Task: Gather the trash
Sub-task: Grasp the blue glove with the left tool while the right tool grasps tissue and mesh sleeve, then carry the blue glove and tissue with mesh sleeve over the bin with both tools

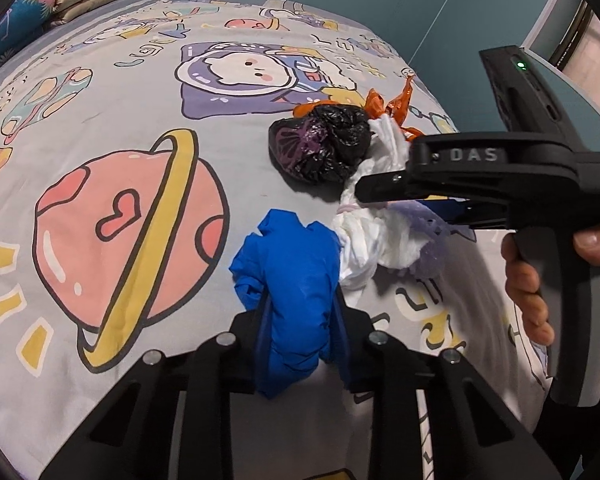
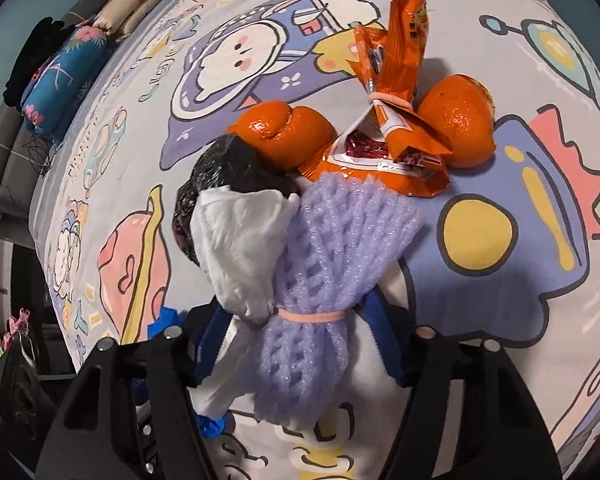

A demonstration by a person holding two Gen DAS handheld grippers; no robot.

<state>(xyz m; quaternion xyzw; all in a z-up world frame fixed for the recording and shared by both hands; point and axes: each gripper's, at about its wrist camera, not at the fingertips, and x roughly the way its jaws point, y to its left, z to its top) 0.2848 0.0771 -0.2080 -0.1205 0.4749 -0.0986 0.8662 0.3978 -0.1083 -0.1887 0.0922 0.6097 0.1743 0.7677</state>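
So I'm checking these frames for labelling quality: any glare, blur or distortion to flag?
Left wrist view: fisheye bows the bedsheet; dark vignette at the corners; blue bag sharp. Right wrist view: same bowing; glare spots on the orange peel and snack wrapper; purple foam net crisp.

On the bed [image 1: 120, 208], the glove [image 1: 292, 280] lies left of the tissue bundle [image 1: 364, 240], bag [image 1: 320, 144] behind them.
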